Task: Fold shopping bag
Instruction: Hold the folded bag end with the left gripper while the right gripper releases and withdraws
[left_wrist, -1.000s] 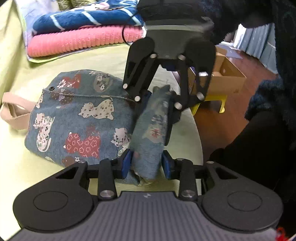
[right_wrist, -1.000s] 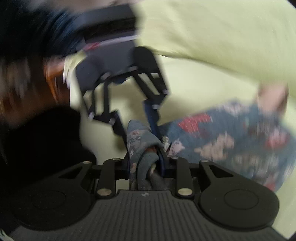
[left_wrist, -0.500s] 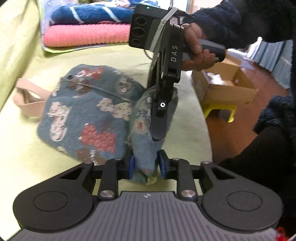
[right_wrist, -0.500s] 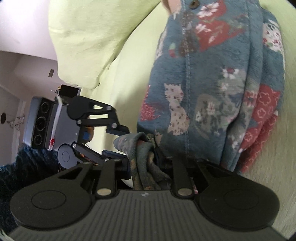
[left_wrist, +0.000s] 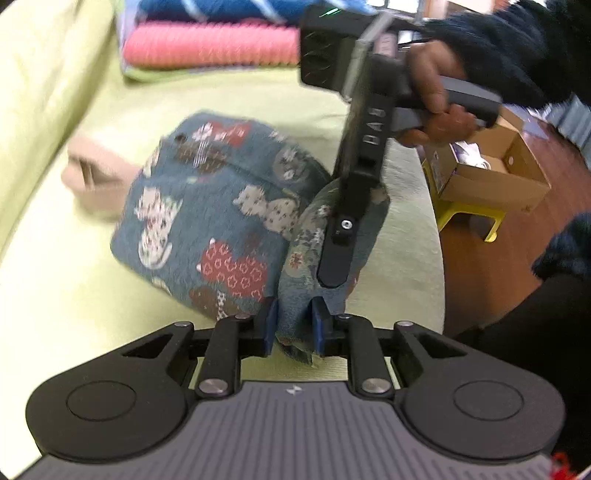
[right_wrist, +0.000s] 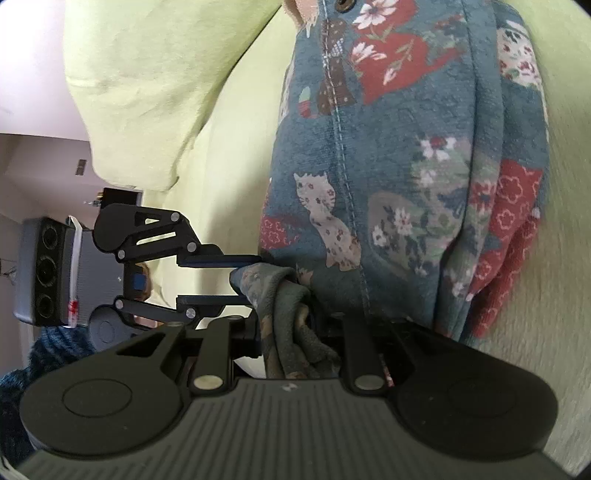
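Both of your grippers are clamped on the same bunched edge of the shopping bag (left_wrist: 207, 221): the left gripper (left_wrist: 293, 326) pinches the fold low, at its blue pads, and the right gripper (left_wrist: 338, 258) comes down onto that fold from above, just past them. Half a second ago the bag sat farther left in your view and spread wider; now its body has drawn up into a tighter mound (so the fold is being carried over, by my reading, not yet laid flat). Its pink handle (left_wrist: 92, 181) trails off the far side on the green sofa (left_wrist: 55, 288). Beyond lie stacked folded textiles (left_wrist: 210, 48). Off to the right, an open cardboard box (left_wrist: 495, 173) on a yellow stool (left_wrist: 469, 218) holds something pale, too blurred to name.
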